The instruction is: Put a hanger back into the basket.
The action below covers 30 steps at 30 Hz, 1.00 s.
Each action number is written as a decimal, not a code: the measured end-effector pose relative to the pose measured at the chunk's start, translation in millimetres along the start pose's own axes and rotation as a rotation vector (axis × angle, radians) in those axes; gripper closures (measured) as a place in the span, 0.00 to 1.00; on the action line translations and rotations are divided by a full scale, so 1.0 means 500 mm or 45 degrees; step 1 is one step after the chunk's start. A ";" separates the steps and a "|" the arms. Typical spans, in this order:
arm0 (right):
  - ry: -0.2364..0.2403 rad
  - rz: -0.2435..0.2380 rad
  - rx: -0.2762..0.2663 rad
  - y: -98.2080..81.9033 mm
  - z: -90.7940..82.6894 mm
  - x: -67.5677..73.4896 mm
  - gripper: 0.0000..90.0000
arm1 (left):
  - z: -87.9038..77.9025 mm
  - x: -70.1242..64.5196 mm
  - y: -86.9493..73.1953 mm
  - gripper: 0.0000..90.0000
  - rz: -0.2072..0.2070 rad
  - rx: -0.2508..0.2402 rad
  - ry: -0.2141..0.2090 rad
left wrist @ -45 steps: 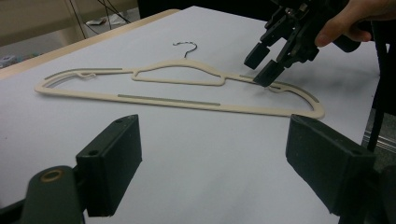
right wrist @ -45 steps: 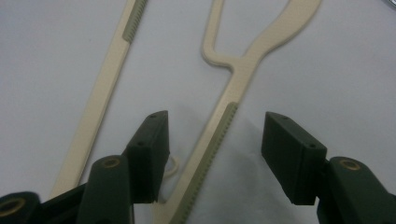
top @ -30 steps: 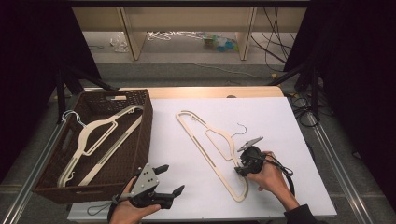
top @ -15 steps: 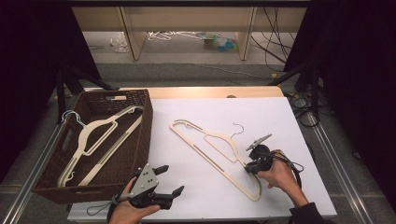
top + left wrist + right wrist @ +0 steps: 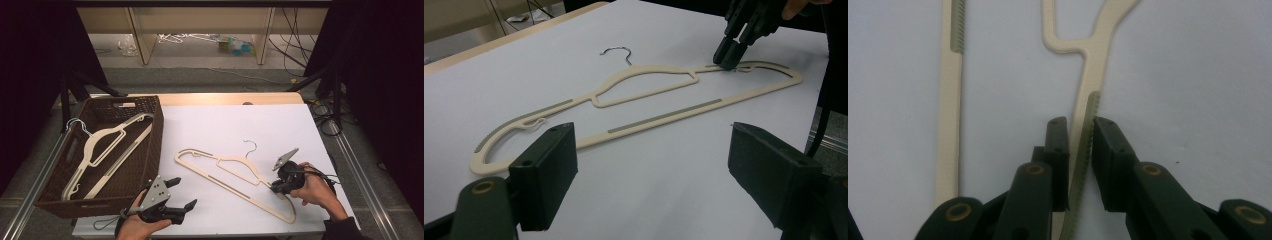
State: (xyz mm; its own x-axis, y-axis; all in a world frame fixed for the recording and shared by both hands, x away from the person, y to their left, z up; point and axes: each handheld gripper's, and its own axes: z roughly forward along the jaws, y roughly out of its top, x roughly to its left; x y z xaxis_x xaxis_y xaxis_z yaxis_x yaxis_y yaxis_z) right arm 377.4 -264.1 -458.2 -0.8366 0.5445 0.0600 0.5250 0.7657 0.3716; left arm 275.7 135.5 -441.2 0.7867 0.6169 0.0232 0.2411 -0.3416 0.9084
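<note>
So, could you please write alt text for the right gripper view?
The right tongs are shut on the ridged shoulder arm of a cream plastic clothes hanger, which lies on a white table cover. The hanger's straight bottom bar runs up the left side.

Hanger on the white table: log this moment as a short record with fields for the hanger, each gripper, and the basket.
hanger: cream hanger with metal hook, flat on the white table, lying diagonally
right gripper: right gripper shut on the hanger's shoulder arm near its right end; in the right gripper view its fingers pinch the ribbed strip
left gripper: left gripper open, holding nothing, pointed at the hanger from the table's near edge
basket: brown wicker basket at the table's left
basket contents: another cream hanger lying inside
</note>
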 end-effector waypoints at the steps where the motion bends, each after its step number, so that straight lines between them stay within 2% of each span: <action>1: 0.000 0.000 0.000 0.000 0.000 0.000 0.86 | 0.000 0.000 0.000 0.22 0.000 0.000 0.000; 5: 0.007 0.012 -0.003 -0.001 0.000 -0.002 0.86 | 0.001 -0.001 -0.001 0.22 -0.012 0.006 0.002; 8: -0.005 0.047 -0.014 0.000 0.002 -0.001 0.86 | 0.002 -0.003 -0.002 0.22 -0.020 0.009 -0.001; 9: -0.018 0.078 -0.023 0.003 0.005 0.001 0.85 | 0.004 -0.004 -0.002 0.22 -0.018 0.004 -0.007; 12: -0.040 0.099 -0.018 0.007 0.007 0.007 0.84 | 0.005 -0.005 -0.003 0.22 -0.022 0.008 -0.011; 13: -0.072 0.116 -0.008 0.011 0.010 0.013 0.83 | 0.005 -0.004 -0.003 0.22 -0.010 0.015 -0.005; 15: -0.093 0.122 -0.010 0.012 0.011 0.017 0.83 | 0.005 -0.003 -0.002 0.22 0.003 0.019 -0.006; 21: -0.125 0.129 -0.009 0.011 0.012 0.024 0.86 | 0.010 -0.003 0.000 0.22 -0.007 0.015 -0.002; 27: -0.120 0.107 -0.042 0.010 0.008 0.020 0.88 | 0.046 0.006 0.019 0.22 -0.029 0.036 -0.008; 30: -0.133 0.061 -0.051 0.017 -0.007 0.024 0.88 | 0.094 0.020 0.044 0.23 -0.007 0.088 -0.025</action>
State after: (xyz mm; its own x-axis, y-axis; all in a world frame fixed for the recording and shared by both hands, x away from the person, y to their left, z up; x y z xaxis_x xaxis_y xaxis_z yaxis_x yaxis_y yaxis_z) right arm 371.3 -252.2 -451.2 -0.7891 0.6141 -0.0174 0.5553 0.7251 0.4072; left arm 315.4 100.9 -440.6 0.7960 0.6053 0.0094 0.2839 -0.3869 0.8773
